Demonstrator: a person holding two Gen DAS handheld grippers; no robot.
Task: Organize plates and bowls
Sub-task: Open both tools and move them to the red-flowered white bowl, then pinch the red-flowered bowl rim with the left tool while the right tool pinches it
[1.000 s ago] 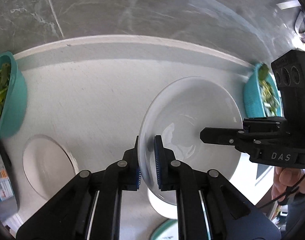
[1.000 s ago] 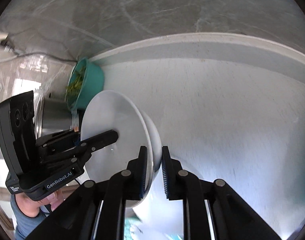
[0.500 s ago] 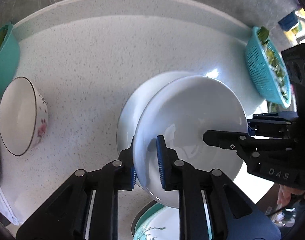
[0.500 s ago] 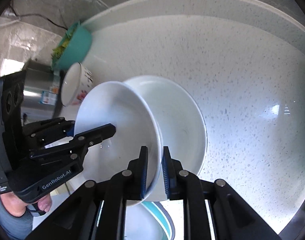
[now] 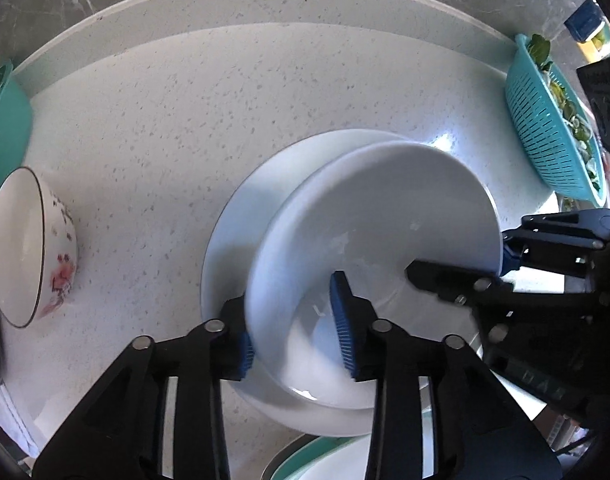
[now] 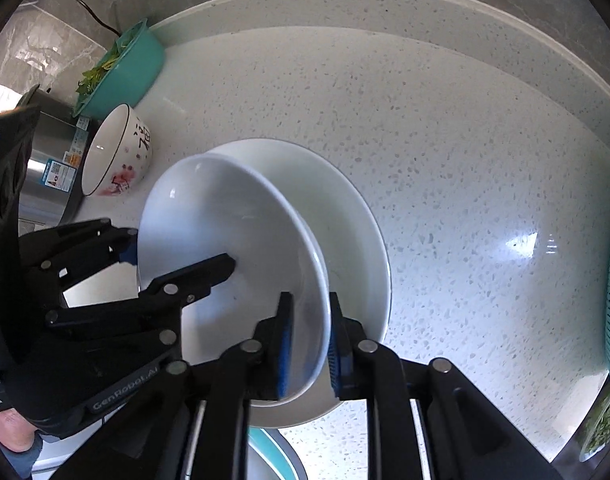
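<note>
A white plate point(image 5: 377, 216) was held tilted over a second, larger white plate point(image 5: 229, 240) that lay flat on the speckled white countertop point(image 5: 177, 128), toward its near edge. The upper plate's lower side appeared to rest inside the larger plate, while its far side was raised. The left gripper point(image 5: 297, 328) was seen with its blue-padded fingers parted wider than the rim that passed between them, so the plate seemed loosely bracketed there rather than pinched; actual contact could not be made out because of blur. The right gripper point(image 6: 309, 344) was placed astride the opposite rim of the same plate point(image 6: 225, 232), its pads set close on either side of the rim, and the plate appeared to be grasped by it.

A white bowl with red flowers and a dark rim point(image 5: 29, 248) was seen lying on its side near the left edge of the countertop, well apart from the plates. A teal bowl of greens point(image 6: 121, 68) was set at the back left corner, against the raised backsplash. A teal colander holding greens point(image 5: 553, 128) was placed along the right edge. A steel cooker point(image 6: 49, 168) was visible just beyond the flowered bowl in the right wrist view.
</note>
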